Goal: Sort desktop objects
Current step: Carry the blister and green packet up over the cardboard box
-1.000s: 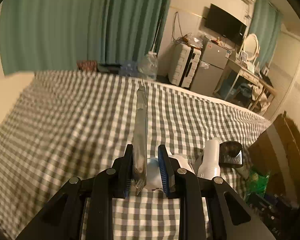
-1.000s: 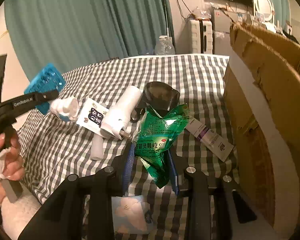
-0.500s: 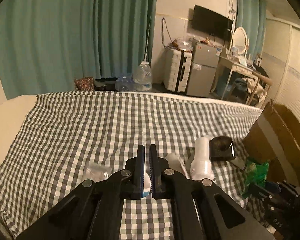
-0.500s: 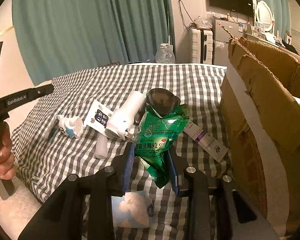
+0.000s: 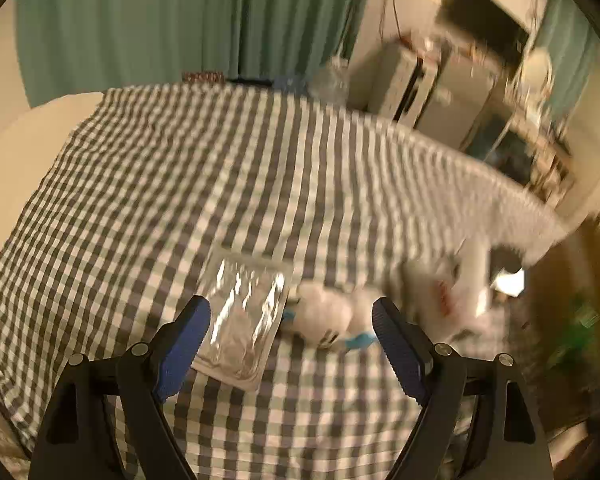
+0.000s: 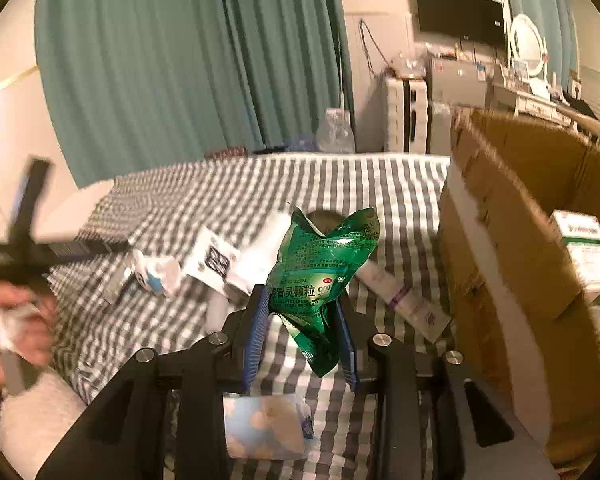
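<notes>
My left gripper (image 5: 290,312) is open wide and empty, low over the checked cloth (image 5: 220,184). A clear plastic packet (image 5: 244,316) lies flat on the cloth between its jaws, nearer the left jaw. A small white and blue figure (image 5: 324,316) lies just right of the packet. My right gripper (image 6: 302,320) is shut on a green medicine bag (image 6: 320,276) and holds it above the cloth, left of the cardboard box (image 6: 512,248). The left gripper (image 6: 32,240) shows blurred at the left of the right wrist view.
A white cylinder device (image 6: 256,248), a black-and-white card (image 6: 214,258), a white tube (image 6: 404,300) and a dark round lid (image 6: 324,216) lie on the cloth. A white-green carton (image 6: 584,248) sits in the box. A light blue pack (image 6: 264,428) lies under my right gripper.
My left gripper let go of the clear packet, which now lies flat on the cloth, shut briefly, then opened wide and dipped low. My right gripper lifted the green bag a little.
</notes>
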The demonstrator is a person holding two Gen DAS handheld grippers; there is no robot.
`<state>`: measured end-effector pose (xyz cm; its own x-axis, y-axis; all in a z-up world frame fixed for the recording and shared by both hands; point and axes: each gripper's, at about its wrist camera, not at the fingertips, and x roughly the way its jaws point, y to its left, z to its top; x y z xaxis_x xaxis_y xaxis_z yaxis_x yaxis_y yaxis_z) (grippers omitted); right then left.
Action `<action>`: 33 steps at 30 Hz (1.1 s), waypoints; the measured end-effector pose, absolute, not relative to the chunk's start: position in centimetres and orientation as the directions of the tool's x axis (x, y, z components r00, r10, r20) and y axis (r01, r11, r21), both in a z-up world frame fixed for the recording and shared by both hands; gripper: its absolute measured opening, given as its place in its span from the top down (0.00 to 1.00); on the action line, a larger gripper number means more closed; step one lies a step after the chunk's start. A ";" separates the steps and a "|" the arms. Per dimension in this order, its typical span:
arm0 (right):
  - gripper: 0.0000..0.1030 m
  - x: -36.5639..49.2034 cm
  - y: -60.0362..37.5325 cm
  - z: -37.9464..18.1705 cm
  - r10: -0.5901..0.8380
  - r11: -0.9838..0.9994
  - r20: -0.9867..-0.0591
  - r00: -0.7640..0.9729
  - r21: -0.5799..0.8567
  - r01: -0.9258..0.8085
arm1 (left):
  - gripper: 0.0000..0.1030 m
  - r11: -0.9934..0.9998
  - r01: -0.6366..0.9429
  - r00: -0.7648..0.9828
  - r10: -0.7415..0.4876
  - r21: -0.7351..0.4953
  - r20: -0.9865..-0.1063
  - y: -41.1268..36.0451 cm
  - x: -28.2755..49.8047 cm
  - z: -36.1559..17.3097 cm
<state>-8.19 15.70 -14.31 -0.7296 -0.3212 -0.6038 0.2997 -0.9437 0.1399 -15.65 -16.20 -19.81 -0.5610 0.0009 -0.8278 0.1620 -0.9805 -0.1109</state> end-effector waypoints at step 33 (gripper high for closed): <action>0.69 -3.4 17.0 -5.0 -0.396 -0.918 -0.380 -0.836 0.162 0.361 | 0.93 -0.969 0.243 -0.521 -0.167 0.043 -0.837 -16.3 -12.8 -19.7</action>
